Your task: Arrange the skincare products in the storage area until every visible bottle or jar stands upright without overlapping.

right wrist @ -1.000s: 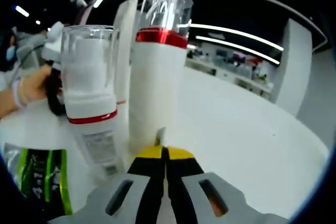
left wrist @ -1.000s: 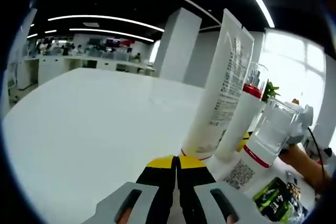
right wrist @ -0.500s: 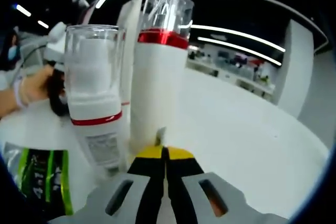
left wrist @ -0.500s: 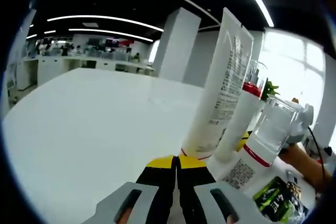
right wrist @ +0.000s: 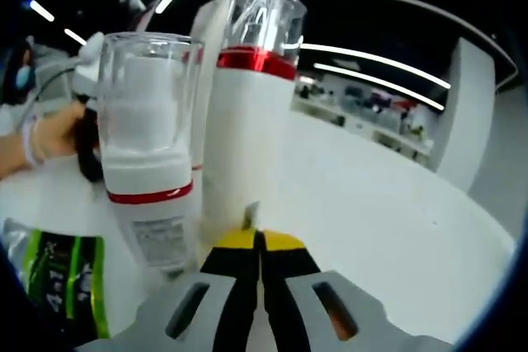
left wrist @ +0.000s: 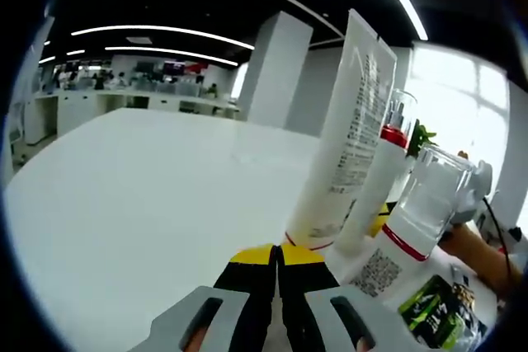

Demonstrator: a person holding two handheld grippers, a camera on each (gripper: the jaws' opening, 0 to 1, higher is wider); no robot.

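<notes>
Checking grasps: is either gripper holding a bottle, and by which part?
Neither: left gripper and right gripper are shut on nothing beside the white bottles.

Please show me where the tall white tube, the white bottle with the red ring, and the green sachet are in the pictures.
tall white tube (left wrist: 346,146), left gripper view, on its printed side.
white bottle with the red ring (right wrist: 243,154), right gripper view, on its white body.
green sachet (right wrist: 70,282), right gripper view, on its green front.

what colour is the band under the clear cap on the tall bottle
Red. The band rings the tall white bottle just below its clear cap, best seen in the right gripper view.
</notes>
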